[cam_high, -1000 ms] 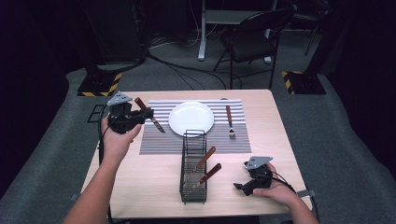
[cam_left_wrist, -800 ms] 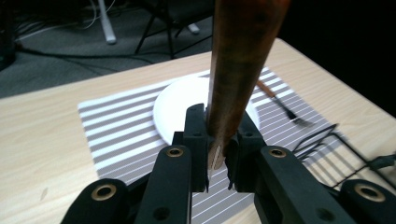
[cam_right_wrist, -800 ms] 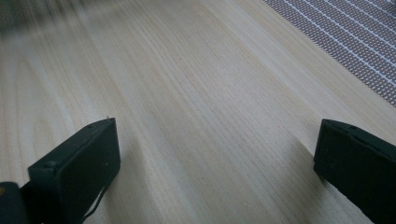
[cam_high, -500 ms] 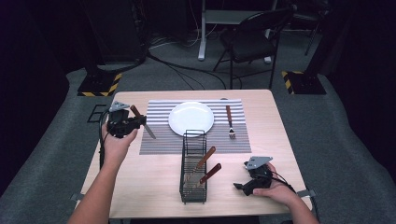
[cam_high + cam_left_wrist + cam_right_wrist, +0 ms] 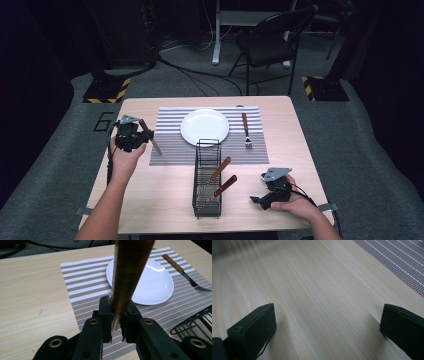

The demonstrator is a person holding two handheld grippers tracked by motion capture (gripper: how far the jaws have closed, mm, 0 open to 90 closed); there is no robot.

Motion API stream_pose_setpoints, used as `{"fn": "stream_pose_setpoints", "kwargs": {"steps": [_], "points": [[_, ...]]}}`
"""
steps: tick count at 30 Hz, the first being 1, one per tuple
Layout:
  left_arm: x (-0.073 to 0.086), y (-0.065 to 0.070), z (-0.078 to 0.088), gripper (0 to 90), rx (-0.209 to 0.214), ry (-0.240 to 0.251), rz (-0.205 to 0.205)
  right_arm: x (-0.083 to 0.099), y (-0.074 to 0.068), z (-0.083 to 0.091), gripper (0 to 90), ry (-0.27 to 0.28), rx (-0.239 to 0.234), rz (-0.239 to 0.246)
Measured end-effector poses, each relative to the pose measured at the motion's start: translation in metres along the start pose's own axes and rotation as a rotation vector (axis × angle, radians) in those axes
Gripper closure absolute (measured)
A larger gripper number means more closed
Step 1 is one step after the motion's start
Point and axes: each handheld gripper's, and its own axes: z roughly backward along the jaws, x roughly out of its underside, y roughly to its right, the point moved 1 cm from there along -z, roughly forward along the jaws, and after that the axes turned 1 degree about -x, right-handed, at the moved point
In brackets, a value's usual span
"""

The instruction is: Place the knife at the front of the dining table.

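So the black wire rack (image 5: 207, 180) sits near the middle of the table (image 5: 165, 200), just in front of the striped mat (image 5: 170, 147), and it's got two wooden-handled utensils (image 5: 220, 177) leaning in it, handles poking up toward the right. Can't really make out what their business ends are from here, too small. The white plate (image 5: 204, 126) on the mat has nothing on it, and a fork (image 5: 246, 131) lies on the mat just right of it.

The left gripper (image 5: 117, 323) is clamped tight on a knife (image 5: 128, 272): jaws pinch it right where the blade meets the wooden handle. In the high view the knife (image 5: 149, 136) hangs at the mat's left edge, blade tip angled down toward the mat.

Compared to a second ago, that left hand (image 5: 125, 157) has dropped lower and drifted a bit nearer, so the knife is now closer to the mat. The right gripper (image 5: 327, 325) hasn't budged; it rests at the near right of the table with its jaws spread wide and nothing between them.
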Motion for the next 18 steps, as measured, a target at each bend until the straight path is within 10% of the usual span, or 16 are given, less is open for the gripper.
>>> {"fn": "stream_pose_setpoints", "kwargs": {"steps": [18], "points": [[-0.007,0.001,-0.037,80.1,-0.034,0.008,0.003,0.0,0.0,0.0,0.0,0.0,-0.001,0.001]]}}
